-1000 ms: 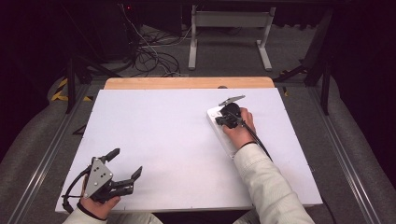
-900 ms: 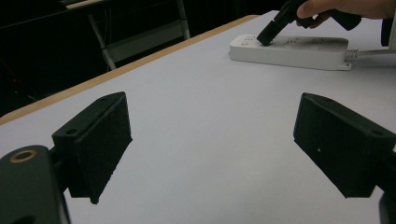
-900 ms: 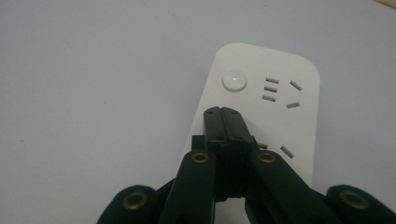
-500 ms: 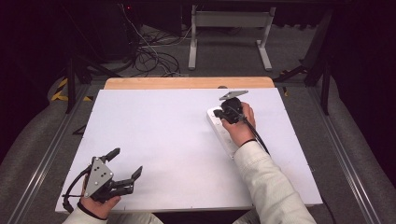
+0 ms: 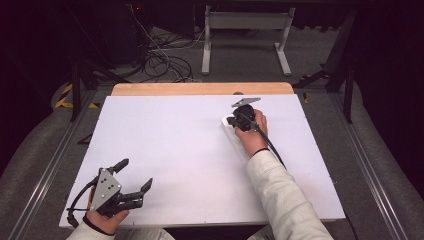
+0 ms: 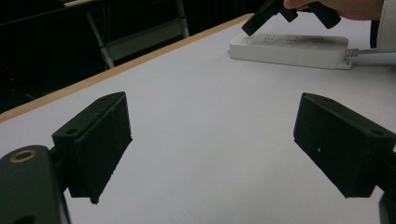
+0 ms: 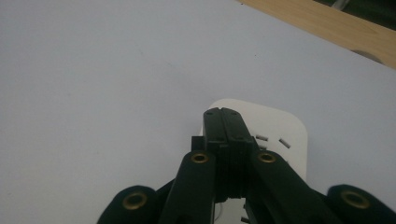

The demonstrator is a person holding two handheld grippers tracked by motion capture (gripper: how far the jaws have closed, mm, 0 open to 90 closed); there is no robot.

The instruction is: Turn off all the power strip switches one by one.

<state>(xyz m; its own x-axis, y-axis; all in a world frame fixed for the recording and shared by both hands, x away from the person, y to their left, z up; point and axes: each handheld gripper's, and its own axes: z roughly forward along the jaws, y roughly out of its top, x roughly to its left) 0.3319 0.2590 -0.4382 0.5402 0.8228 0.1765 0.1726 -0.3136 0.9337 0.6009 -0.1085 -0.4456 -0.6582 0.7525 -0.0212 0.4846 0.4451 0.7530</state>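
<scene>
A white power strip (image 5: 231, 135) lies on the right part of the white table top (image 5: 175, 145), its cable running back under the person's right sleeve. My right gripper (image 5: 233, 120) hovers over the strip's far end with its jaws shut together and nothing between them; in the right gripper view its tips (image 7: 224, 115) sit right over the rounded end of the power strip (image 7: 285, 128). My left gripper (image 5: 136, 173) rests at the near left corner, open and holding nothing. The left gripper view shows its jaws (image 6: 212, 135) wide apart, with the power strip (image 6: 289, 49) far off.
A wooden strip (image 5: 200, 89) edges the far side of the table. Beyond it stand a metal frame (image 5: 245, 35) and loose cables (image 5: 165, 60) on the floor. Rails run along both sides of the table.
My right gripper has edged very slightly toward the far end of the power strip. The left gripper has not moved.
</scene>
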